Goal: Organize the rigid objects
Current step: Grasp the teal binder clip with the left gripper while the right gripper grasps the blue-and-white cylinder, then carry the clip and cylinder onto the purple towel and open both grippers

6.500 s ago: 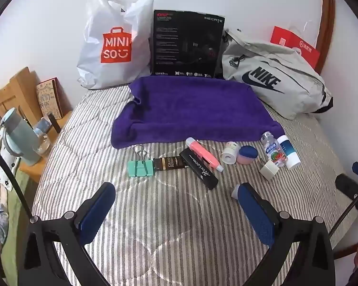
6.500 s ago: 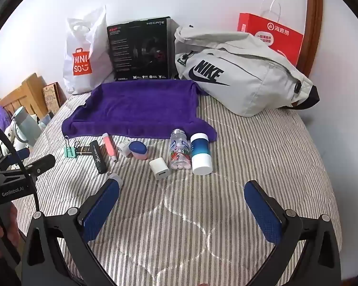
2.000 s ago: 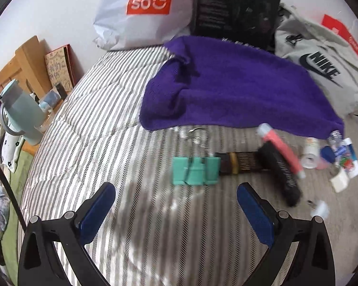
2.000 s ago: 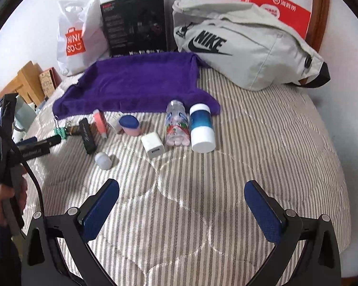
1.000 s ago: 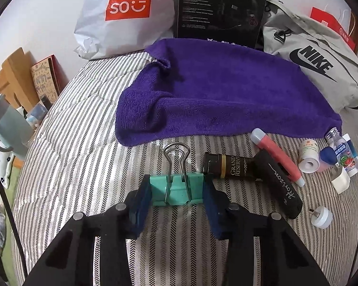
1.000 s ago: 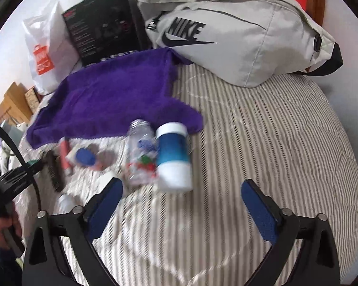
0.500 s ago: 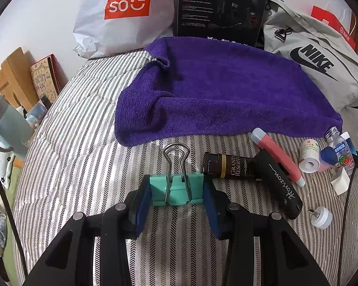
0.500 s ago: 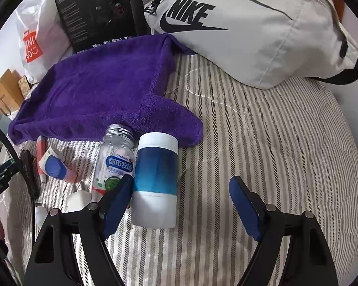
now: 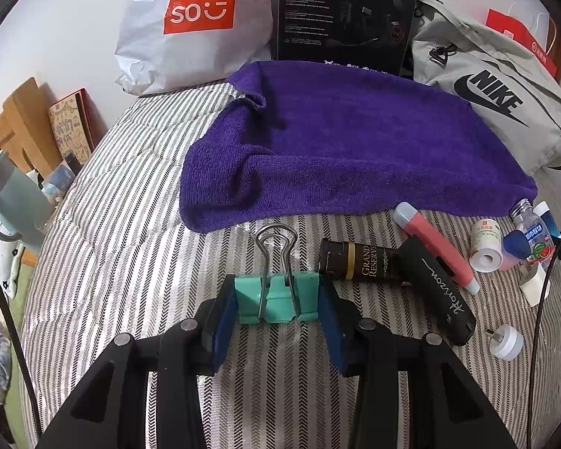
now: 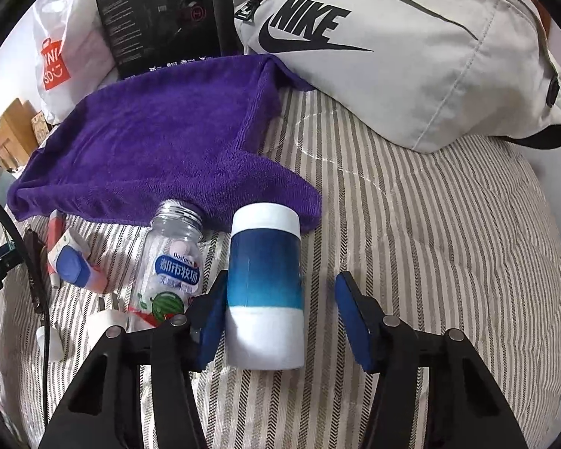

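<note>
The striped bed carries a purple towel point(image 9: 355, 149) with a row of small items in front of it. My left gripper point(image 9: 276, 314) is shut on a teal binder clip point(image 9: 276, 297), one pad on each end, and the clip rests on the bed. A brown tube point(image 9: 359, 262), a black case point(image 9: 437, 288) and a pink marker point(image 9: 437, 247) lie to its right. My right gripper point(image 10: 280, 299) is closing around a blue and white can point(image 10: 265, 277) that lies on the bed. Its left pad touches the can and a gap shows at the right pad. A clear bottle point(image 10: 172, 262) lies just to the left.
A Miniso bag point(image 9: 190, 18), a black box point(image 9: 344, 11) and a grey Nike bag point(image 10: 411, 48) line the wall behind the towel. A white roll point(image 9: 486, 247), a blue-capped item point(image 10: 71, 262) and a round plug point(image 9: 506, 342) lie among the row. A wooden bedside stand with a mug point(image 9: 15, 202) is at left.
My right gripper has come down over the blue and white can and its jaws have narrowed around it. The left gripper has kept still, holding the binder clip.
</note>
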Tool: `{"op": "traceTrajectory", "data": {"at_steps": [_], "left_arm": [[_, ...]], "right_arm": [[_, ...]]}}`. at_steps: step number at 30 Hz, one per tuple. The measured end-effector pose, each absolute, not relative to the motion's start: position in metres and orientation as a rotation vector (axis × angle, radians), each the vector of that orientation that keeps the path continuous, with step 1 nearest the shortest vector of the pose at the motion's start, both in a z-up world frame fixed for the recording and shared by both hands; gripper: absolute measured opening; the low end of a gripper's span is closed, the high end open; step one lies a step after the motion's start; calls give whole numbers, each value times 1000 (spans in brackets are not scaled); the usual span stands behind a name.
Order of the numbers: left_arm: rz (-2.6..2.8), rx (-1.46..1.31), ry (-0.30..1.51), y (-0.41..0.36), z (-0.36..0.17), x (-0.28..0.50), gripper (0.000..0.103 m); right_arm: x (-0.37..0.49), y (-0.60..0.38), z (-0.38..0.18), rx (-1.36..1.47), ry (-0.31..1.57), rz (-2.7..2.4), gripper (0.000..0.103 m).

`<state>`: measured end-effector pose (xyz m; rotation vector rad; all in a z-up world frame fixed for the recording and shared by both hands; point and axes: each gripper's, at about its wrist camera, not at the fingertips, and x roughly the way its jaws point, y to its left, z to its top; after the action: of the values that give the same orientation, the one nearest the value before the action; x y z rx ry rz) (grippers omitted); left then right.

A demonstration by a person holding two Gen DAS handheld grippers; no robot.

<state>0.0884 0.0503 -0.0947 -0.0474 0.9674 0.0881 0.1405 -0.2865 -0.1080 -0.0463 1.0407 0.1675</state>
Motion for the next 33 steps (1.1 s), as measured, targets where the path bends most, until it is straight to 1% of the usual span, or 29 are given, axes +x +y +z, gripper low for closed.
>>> {"op": "traceTrajectory", "data": {"at_steps": [3, 4, 17, 27, 33], "left_arm": [[84, -49, 964, 51, -95, 89, 40], [81, -48, 963, 52, -95, 88, 40], [67, -102, 959, 67, -82, 66, 39], [52, -92, 904, 69, -45, 64, 39], [31, -70, 871, 65, -19, 83, 39]], "right_arm": [[140, -287, -107, -39, 1042, 183, 41], [140, -288, -106, -32, 1044, 188, 36], [118, -301, -89, 35, 1071, 235, 36], [114, -298, -69, 43, 1034, 287, 36], [126, -283, -50, 25, 1010, 325, 36]]}}
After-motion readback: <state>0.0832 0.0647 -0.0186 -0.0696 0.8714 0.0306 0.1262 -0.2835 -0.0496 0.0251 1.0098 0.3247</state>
